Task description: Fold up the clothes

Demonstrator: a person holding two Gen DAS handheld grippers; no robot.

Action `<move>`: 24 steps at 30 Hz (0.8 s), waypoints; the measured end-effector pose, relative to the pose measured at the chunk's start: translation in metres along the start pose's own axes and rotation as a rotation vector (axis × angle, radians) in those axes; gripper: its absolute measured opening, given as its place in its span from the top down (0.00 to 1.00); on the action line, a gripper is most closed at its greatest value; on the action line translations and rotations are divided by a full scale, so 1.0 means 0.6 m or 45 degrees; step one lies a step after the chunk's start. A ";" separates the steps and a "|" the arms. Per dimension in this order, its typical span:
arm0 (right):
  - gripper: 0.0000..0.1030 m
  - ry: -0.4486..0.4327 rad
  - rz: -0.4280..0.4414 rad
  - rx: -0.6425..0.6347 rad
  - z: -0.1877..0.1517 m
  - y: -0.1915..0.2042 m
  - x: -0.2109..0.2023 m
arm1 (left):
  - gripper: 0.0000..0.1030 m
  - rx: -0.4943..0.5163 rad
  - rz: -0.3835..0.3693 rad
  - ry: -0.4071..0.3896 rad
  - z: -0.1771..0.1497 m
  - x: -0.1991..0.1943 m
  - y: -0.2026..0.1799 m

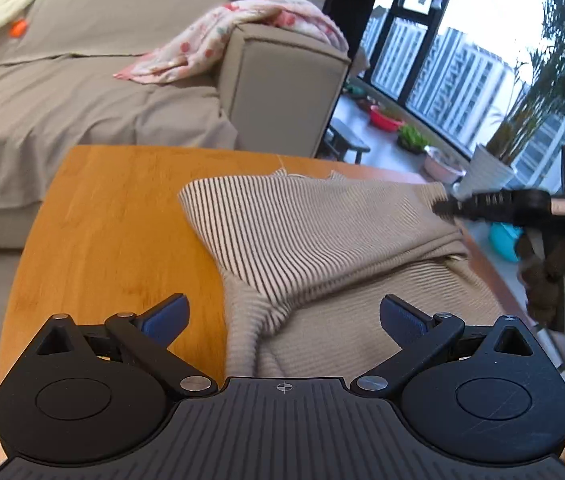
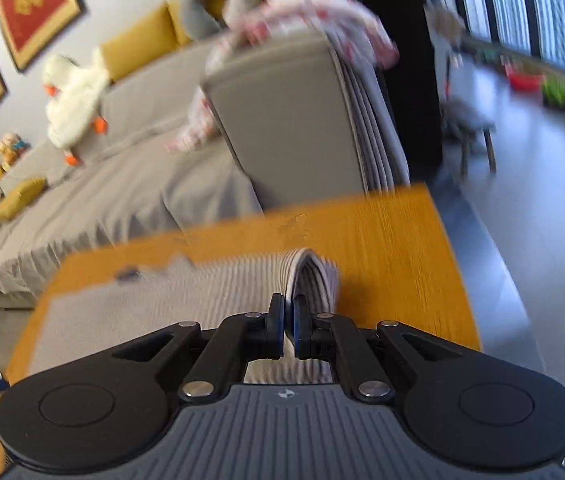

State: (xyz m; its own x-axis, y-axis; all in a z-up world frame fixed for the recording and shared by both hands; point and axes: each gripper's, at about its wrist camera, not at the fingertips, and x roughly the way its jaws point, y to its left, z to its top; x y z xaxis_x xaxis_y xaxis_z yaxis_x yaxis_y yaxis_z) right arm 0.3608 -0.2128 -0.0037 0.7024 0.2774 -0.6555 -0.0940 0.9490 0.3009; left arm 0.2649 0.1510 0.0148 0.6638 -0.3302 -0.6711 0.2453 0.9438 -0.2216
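A beige ribbed knit garment lies spread on the orange wooden table, one part turned over to show dark stripes. My left gripper hangs open just above its near part, with nothing between the blue pads. In the left wrist view my right gripper reaches in from the right and pinches the garment's far right corner. In the blurred right wrist view my right gripper is shut on a raised fold of the garment, lifted off the table.
A grey sofa stands behind the table, with a pink patterned cloth over its arm and a white plush duck on the seat. To the right are a grey floor, a stool, plant pots and large windows.
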 end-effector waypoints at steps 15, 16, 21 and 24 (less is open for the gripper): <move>0.05 -0.071 0.052 -0.497 -0.153 0.082 -0.221 | 0.00 0.181 0.103 -0.010 -0.099 -0.090 -0.057; 0.00 -0.065 0.072 -0.530 -0.169 0.090 -0.233 | 0.00 0.190 0.092 -0.018 -0.110 -0.098 -0.067; 0.00 -0.049 0.141 -0.715 -0.257 0.150 -0.290 | 0.00 0.216 0.107 -0.069 -0.163 -0.141 -0.093; 0.00 -0.040 0.265 -0.823 -0.311 0.189 -0.326 | 0.00 0.211 0.111 -0.088 -0.196 -0.169 -0.098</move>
State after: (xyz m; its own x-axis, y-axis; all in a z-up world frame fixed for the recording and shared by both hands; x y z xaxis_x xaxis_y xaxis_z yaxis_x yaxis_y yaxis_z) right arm 0.0812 -0.1316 0.0291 0.6433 0.4689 -0.6053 -0.6257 0.7776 -0.0626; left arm 0.1000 0.1313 0.0129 0.7332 -0.2530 -0.6311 0.2937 0.9550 -0.0417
